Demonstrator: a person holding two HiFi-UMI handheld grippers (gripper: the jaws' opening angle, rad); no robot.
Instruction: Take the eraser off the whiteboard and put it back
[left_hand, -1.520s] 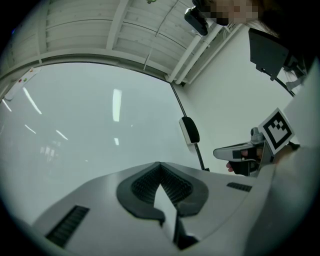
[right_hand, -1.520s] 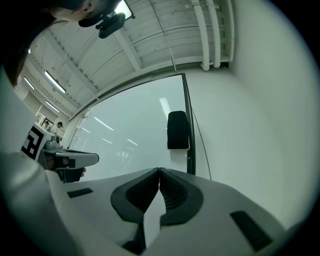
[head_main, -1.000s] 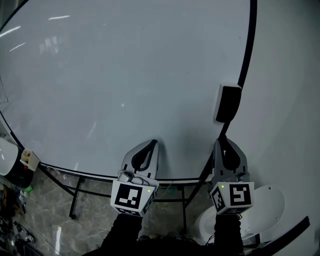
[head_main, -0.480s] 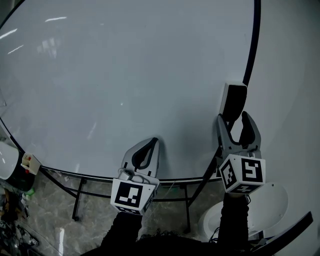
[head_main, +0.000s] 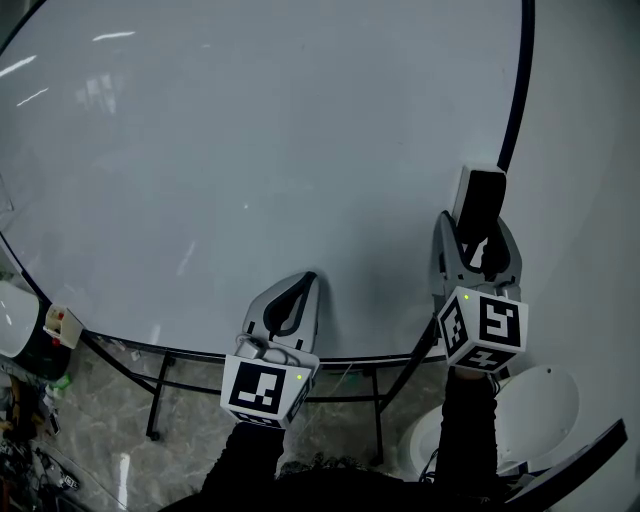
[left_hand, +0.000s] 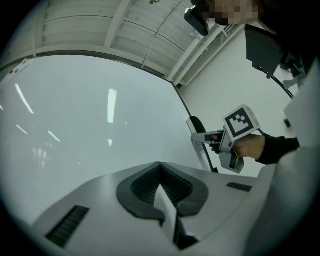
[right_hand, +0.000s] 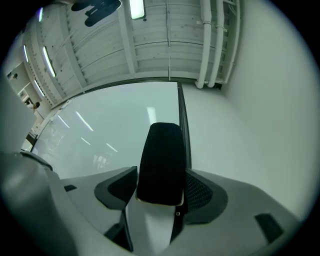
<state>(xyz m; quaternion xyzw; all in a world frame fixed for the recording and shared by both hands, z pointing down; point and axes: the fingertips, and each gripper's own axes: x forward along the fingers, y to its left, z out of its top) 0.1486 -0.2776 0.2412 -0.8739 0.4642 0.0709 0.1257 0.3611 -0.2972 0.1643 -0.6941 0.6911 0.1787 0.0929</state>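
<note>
text: none legible | labels: none | numbers: none | signs: none

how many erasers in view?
1. The eraser is at the right edge of the whiteboard, between the open jaws of the right tongs. None elsewhere in view.

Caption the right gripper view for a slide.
Open hand-held gripper straddles the black eraser at the whiteboard's right edge.

So the eraser (head_main: 484, 203) sits on the whiteboard (head_main: 250, 150), hard by its right edge, between the right gripper (head_main: 478, 240) fingers (head_main: 443, 250). The left gripper (head_main: 290, 300) is off to its lower left, well apart, near the board's bottom edge.
</note>
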